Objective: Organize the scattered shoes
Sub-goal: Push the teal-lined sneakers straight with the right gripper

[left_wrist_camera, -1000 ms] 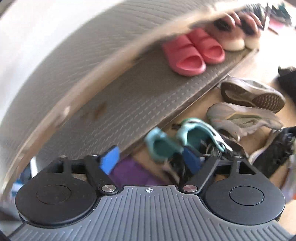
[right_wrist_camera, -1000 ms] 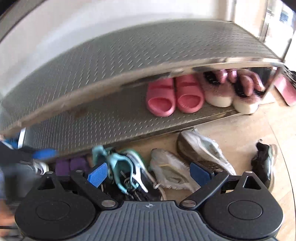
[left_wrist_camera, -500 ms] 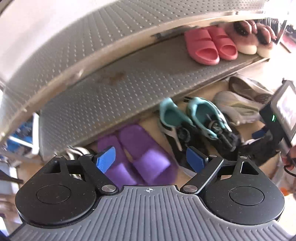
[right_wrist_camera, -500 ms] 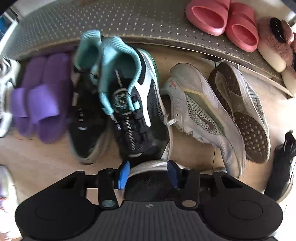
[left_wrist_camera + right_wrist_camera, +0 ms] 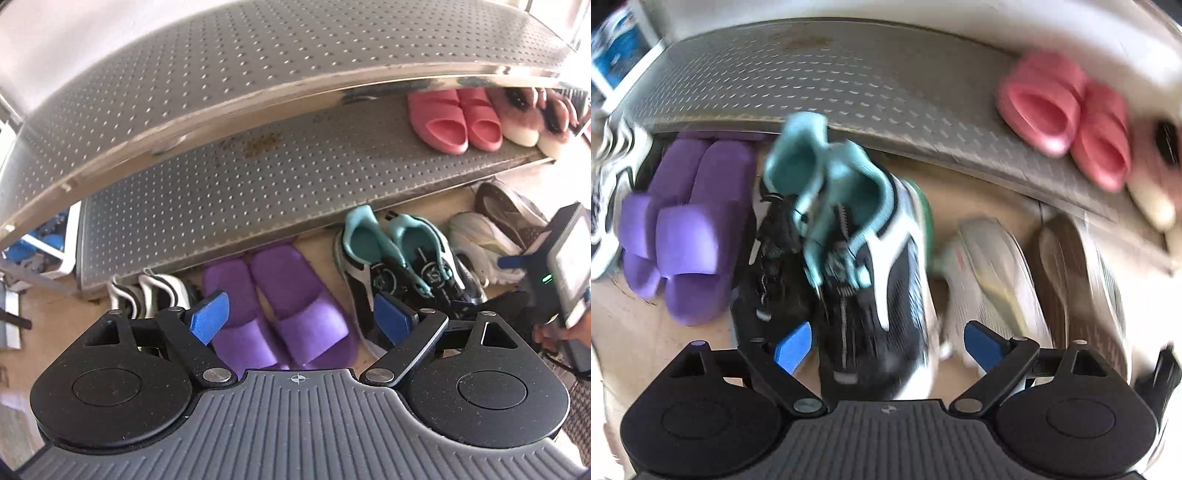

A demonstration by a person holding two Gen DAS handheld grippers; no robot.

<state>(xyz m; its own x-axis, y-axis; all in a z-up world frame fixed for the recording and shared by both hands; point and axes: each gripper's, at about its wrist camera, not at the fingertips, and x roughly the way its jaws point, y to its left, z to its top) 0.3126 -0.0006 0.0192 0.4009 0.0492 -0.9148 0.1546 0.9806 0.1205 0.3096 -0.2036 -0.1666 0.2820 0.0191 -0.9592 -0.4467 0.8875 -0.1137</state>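
Two black-and-teal sneakers (image 5: 864, 266) are lying side by side on the floor straight ahead of the right gripper (image 5: 886, 347), long axes running along its fingers, toes toward it and teal heel collars toward the rack (image 5: 886, 85). That gripper is gaping wide, its blue pads flanking the nearer sneaker's toe without clearly touching it; the view is blurred. Purple slides (image 5: 683, 221) are sitting just left of the sneakers, and grey trainers (image 5: 997, 266) just right, one tipped sole-up. Pink slides (image 5: 1067, 122) are resting on the rack's lower shelf, ahead and right. The left gripper (image 5: 306, 317) is hanging spread and empty above the purple slides (image 5: 280, 306), sneakers (image 5: 406, 266) to its right.
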